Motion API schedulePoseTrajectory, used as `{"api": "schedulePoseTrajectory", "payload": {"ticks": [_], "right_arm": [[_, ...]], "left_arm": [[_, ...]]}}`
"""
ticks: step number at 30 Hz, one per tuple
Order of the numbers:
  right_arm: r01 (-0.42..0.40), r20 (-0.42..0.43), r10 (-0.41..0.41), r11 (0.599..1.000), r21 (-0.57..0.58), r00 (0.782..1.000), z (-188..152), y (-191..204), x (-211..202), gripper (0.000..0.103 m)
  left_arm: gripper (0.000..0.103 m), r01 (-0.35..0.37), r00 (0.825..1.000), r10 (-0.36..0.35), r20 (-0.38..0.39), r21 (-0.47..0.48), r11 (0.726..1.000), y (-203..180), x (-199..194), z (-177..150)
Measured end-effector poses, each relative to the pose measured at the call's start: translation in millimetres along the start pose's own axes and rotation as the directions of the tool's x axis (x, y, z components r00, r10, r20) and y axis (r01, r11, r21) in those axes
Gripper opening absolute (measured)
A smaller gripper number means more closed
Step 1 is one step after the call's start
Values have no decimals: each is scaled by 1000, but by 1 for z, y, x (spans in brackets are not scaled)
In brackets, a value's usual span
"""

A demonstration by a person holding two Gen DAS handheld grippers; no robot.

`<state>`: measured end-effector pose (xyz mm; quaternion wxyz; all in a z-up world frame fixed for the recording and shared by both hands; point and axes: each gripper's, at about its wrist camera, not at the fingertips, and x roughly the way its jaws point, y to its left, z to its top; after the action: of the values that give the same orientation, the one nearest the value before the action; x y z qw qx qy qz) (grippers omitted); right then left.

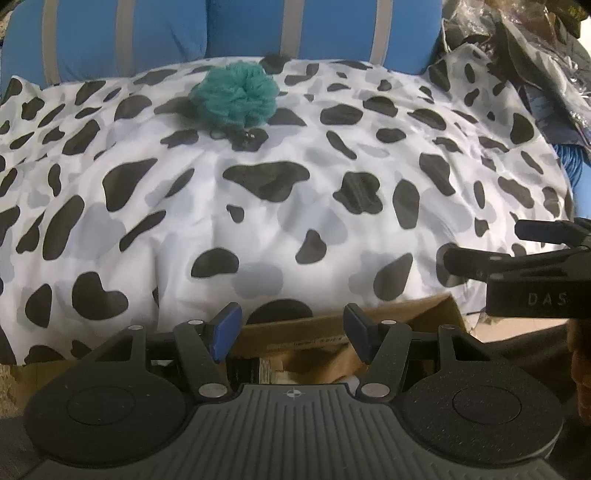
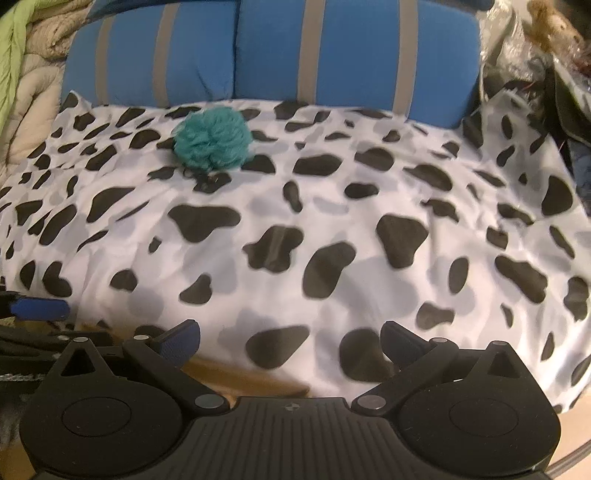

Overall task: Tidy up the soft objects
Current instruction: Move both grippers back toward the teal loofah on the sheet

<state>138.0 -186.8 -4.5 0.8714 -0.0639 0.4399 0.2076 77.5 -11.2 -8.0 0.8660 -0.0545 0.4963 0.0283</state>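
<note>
So the soft thing here is a teal pom-pom (image 1: 233, 96), a fluffy yarn-looking ball, roundish with a crease down the middle so it reads like two puffy lobes squished together. Shaggy edges, no hard parts I can see. It's sitting on the far side of the cow-print sheet (image 1: 295, 206), white with black and grey blotches, just in front of the blue cushions (image 1: 122, 33) with grey stripes.

My left claw (image 1: 291, 332) is spread apart with nothing between the blue pads, hanging over the near edge of the sheet above a cardboard box (image 1: 424, 314). My right claw (image 2: 291, 341) is spread wide too, empty. Both are well apart from the pom-pom.
</note>
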Motion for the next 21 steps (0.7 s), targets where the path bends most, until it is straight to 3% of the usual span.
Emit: {"api": "schedulePoseTrajectory", "payload": {"ticks": [21], "right_arm": [[-1, 95, -2, 999, 37, 996, 40, -26, 18, 103]], "left_arm": [[60, 8, 985, -2, 173, -35, 999, 18, 4, 37]]}}
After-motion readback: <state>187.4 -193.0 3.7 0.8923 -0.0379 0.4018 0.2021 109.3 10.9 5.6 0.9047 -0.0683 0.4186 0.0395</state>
